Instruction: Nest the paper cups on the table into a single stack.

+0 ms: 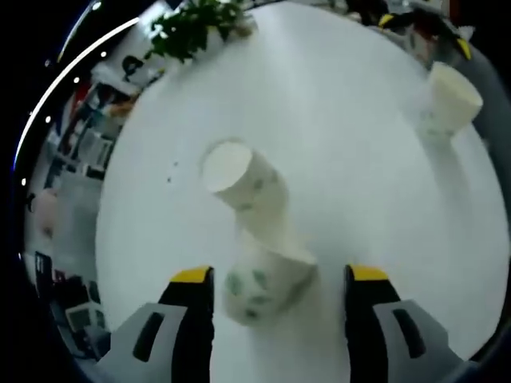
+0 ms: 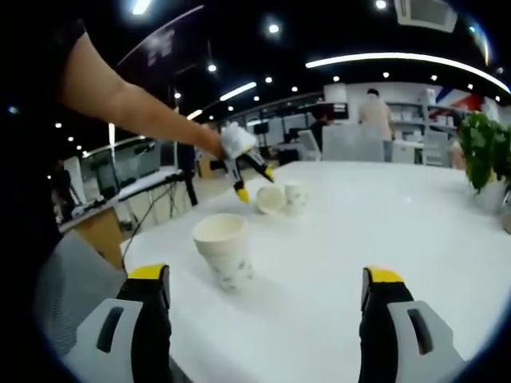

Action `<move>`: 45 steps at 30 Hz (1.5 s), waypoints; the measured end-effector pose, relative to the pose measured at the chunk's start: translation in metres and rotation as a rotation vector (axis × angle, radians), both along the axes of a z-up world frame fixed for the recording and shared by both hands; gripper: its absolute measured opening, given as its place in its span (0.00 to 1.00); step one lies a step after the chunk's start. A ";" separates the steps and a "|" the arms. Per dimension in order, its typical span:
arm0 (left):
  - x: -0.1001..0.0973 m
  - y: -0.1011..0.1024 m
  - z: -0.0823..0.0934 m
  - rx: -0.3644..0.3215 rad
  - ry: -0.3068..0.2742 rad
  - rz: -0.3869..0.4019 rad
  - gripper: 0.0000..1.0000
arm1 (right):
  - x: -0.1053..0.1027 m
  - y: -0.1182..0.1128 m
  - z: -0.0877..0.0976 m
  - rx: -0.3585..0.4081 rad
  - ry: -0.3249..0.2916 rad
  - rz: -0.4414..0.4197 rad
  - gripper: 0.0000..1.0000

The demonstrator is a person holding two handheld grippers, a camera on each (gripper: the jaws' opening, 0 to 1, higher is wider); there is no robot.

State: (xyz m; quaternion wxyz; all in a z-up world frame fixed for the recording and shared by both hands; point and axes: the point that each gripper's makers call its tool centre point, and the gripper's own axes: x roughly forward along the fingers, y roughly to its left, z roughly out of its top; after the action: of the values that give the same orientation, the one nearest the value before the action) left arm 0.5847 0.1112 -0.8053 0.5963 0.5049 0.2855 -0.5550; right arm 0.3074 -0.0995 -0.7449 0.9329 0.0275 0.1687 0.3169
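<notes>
Two white paper cups with green print sit close together on the white table (image 1: 359, 159). One cup (image 1: 243, 182) shows its open mouth. The other cup (image 1: 263, 283) lies between the jaws of my left gripper (image 1: 279, 275), which is open and hovers above it. A third cup (image 1: 451, 97) stands apart at the upper right. In the right gripper view this third cup (image 2: 224, 249) stands upright just ahead of my open right gripper (image 2: 266, 279). Farther off, the pair of cups (image 2: 281, 198) sits under the left gripper (image 2: 254, 182), held in a person's gloved hand.
A potted green plant (image 2: 487, 155) stands near the table's far right edge; the same plant (image 1: 196, 25) appears at the top of the left gripper view. The near table edge (image 2: 152, 235) runs past the upright cup. Office desks and a person stand beyond.
</notes>
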 end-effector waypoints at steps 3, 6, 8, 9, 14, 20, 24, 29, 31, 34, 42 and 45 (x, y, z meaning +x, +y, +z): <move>0.003 -0.001 -0.004 0.009 -0.005 -0.012 0.62 | 0.000 0.000 0.000 0.002 0.003 -0.001 0.98; 0.003 -0.005 -0.008 0.005 0.008 -0.014 0.58 | 0.000 0.000 -0.001 0.000 0.006 0.001 0.97; 0.005 -0.006 -0.009 0.015 -0.006 -0.030 0.56 | 0.000 -0.001 -0.001 -0.003 0.007 -0.002 0.97; 0.005 -0.006 -0.011 0.022 -0.010 -0.034 0.54 | 0.001 -0.001 -0.001 -0.003 0.007 -0.004 0.97; 0.001 -0.002 -0.018 0.031 0.030 -0.004 0.46 | 0.002 -0.003 -0.001 0.000 0.009 -0.011 0.96; -0.006 -0.009 -0.019 -0.017 0.107 0.119 0.55 | 0.002 -0.003 -0.001 0.005 0.012 -0.012 0.95; -0.013 -0.008 -0.022 0.022 0.087 0.097 0.48 | 0.001 -0.002 -0.001 0.006 0.010 -0.013 0.94; -0.023 -0.007 -0.024 0.027 0.128 0.121 0.46 | 0.000 -0.003 -0.002 0.006 0.008 -0.021 0.93; -0.024 -0.010 -0.024 0.000 0.141 0.136 0.44 | 0.000 -0.003 -0.002 0.003 0.005 -0.021 0.93; -0.028 -0.009 -0.022 -0.038 0.176 0.211 0.43 | 0.000 -0.002 -0.002 0.000 0.003 -0.019 0.93; -0.032 -0.006 -0.015 -0.090 0.188 0.240 0.42 | 0.000 -0.001 -0.003 0.000 -0.001 -0.019 0.93; -0.030 -0.008 -0.008 -0.154 0.192 0.290 0.42 | 0.000 0.000 -0.003 -0.005 -0.003 -0.014 0.93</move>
State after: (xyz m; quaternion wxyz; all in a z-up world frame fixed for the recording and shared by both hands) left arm 0.5546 0.1029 -0.8129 0.6770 0.3560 0.3673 -0.5293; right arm 0.3070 -0.0995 -0.7484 0.9355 0.0258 0.1678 0.3098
